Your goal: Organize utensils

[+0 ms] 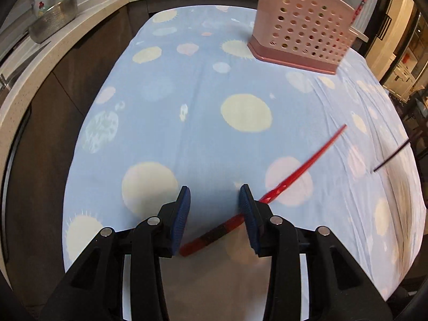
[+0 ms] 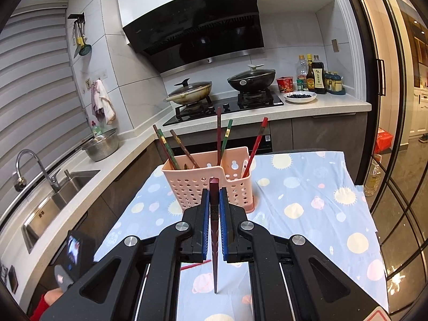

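A red chopstick (image 1: 294, 174) lies on the blue patterned cloth (image 1: 200, 133); its thick end passes under my open left gripper (image 1: 215, 195), beneath the right finger. My right gripper (image 2: 214, 196) is shut on a dark maroon chopstick (image 2: 214, 230), held upright with its tip pointing down, above the cloth in front of the pink perforated utensil holder (image 2: 211, 182). The holder also shows in the left wrist view (image 1: 302, 26). Several chopsticks (image 2: 219, 136) stand in it. The held chopstick's tip shows in the left wrist view (image 1: 390, 156).
A kitchen counter (image 2: 321, 104) with a stove, two lidded pans (image 2: 251, 79) and bottles runs behind the table. A sink (image 2: 53, 200) and steel bowl (image 2: 103, 144) are at the left. A glass door (image 2: 396, 107) is at the right.
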